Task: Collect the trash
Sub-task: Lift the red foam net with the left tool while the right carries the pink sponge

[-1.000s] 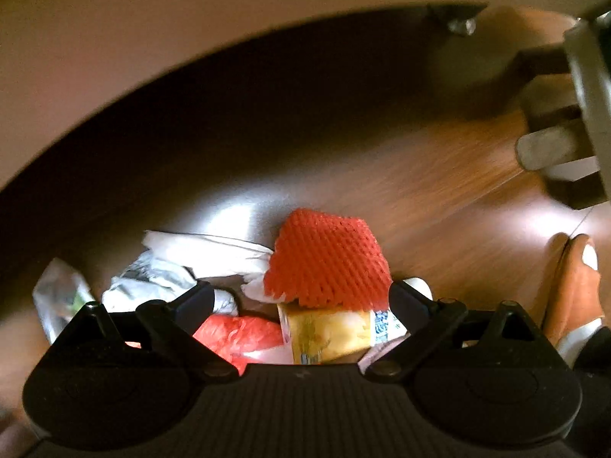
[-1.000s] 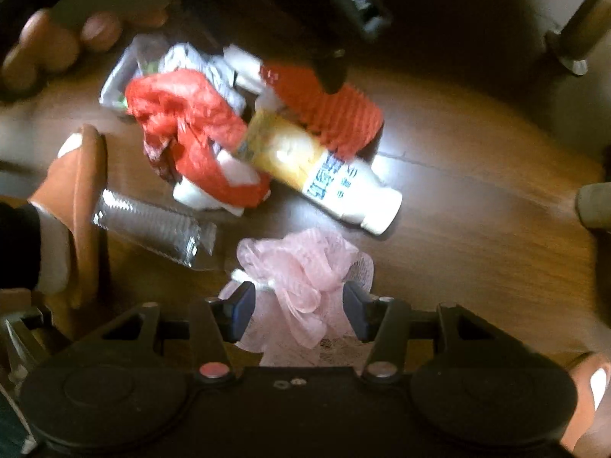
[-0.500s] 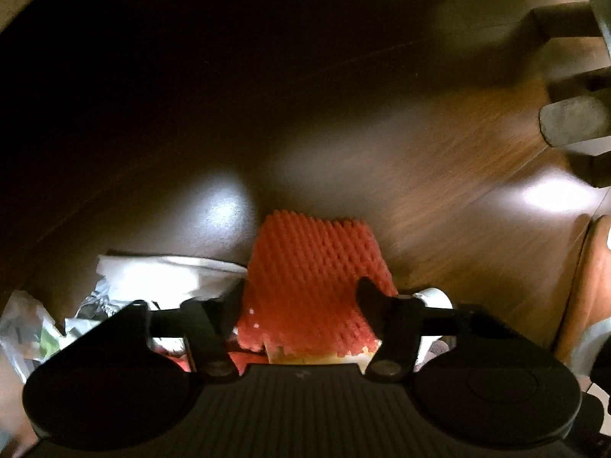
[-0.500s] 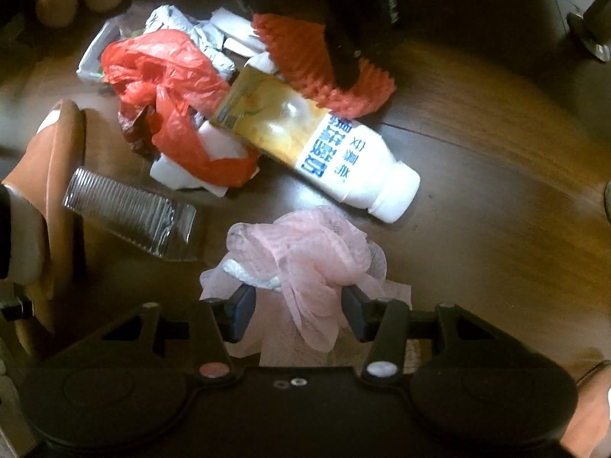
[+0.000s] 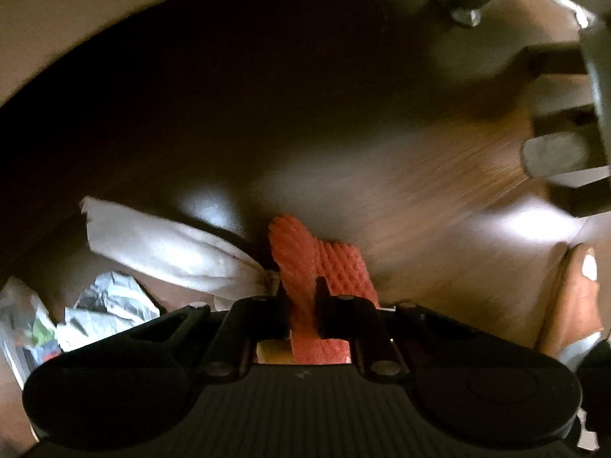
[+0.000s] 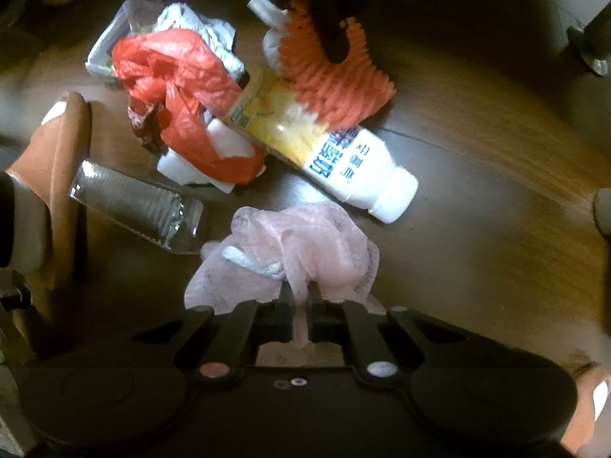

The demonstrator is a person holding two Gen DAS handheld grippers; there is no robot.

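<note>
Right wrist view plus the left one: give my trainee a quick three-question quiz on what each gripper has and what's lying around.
1. True or false: the left gripper is shut on the orange foam net.
2. What does the right gripper pinch?
A. the clear plastic bottle
B. the pink mesh sponge
C. the red plastic bag
3. Fill in: the white milk bottle lies on its side on the wooden ____.

Key
1. True; the jaws have just closed with the net bunched between them.
2. B; those jaws have also just closed, with a fold of mesh between them.
3. floor
</note>
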